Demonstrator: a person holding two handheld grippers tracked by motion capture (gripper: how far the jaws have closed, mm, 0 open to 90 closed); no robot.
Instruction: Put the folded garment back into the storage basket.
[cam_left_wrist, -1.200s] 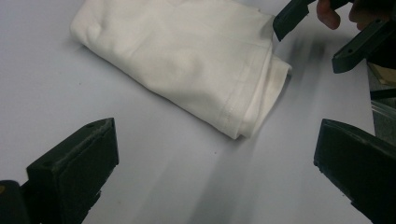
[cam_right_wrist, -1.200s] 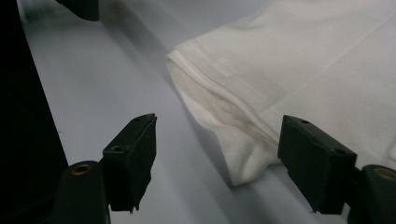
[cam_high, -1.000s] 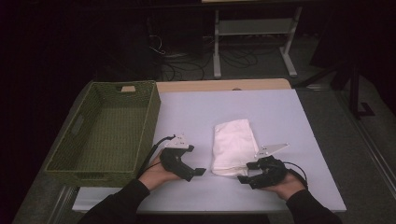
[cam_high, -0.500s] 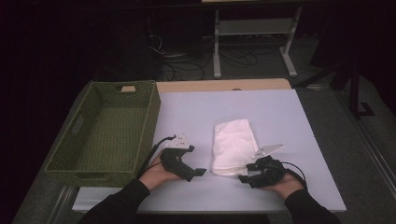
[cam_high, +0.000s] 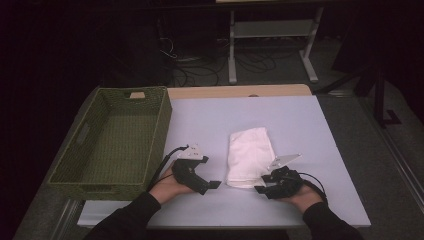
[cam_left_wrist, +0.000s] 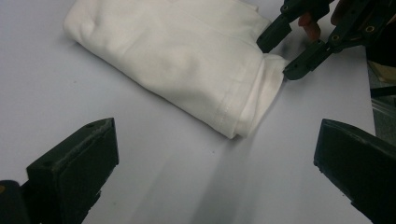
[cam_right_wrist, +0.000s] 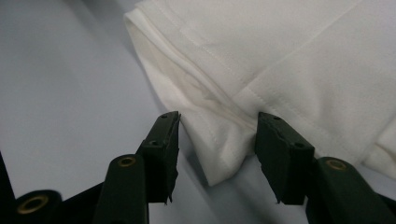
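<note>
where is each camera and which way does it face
High view: above the person's side, looking forward and down on table, basket, both forearms.
Left gripper view: on the left gripper, open, facing the folded white cloth.
Right gripper view: on the right gripper, jaws closing round the cloth's corner.
All three share the cloth.

One folded white cloth (cam_high: 249, 156), one green woven basket (cam_high: 117, 145), two grippers (cam_high: 214, 184) (cam_high: 261, 189).

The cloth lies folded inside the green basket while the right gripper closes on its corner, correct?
Not quite. The cloth lies folded on the table, beside the basket, as the high view shows. The right gripper has indeed been closing, the corner between its jaws.
</note>
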